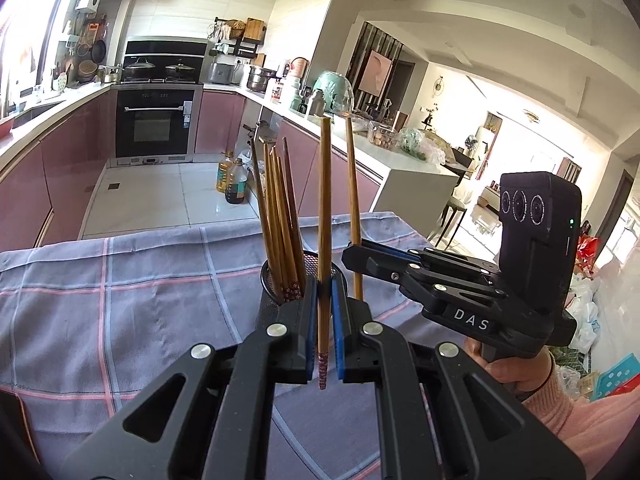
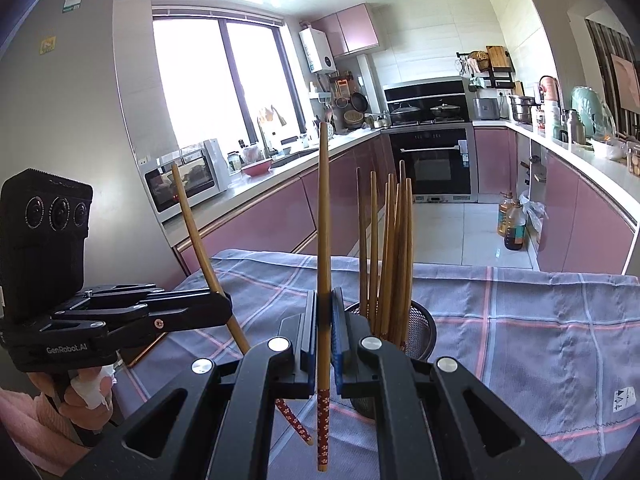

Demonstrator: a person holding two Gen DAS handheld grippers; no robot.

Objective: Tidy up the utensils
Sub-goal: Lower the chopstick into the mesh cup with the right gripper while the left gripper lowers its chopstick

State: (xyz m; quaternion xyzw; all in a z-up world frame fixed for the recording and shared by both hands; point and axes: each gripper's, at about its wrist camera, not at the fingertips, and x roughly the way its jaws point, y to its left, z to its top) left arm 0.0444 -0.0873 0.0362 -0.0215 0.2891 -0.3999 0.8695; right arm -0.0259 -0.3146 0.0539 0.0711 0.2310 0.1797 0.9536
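While the left gripper (image 1: 324, 300) clamps one chopstick (image 1: 323, 216) upright, patterned end down, the right gripper (image 2: 325, 312) pinches another chopstick (image 2: 322, 240) likewise. Beyond, a mesh holder (image 2: 420, 328) on the checked cloth (image 1: 120, 280) hides the bundled chopsticks' (image 2: 394, 256) lower ends; kitchen cabinets (image 2: 280, 216) stand behind.

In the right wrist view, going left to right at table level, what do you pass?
Left gripper → its tilted chopstick → right gripper's upright chopstick → chopsticks standing in the mesh holder → bare checked tablecloth.
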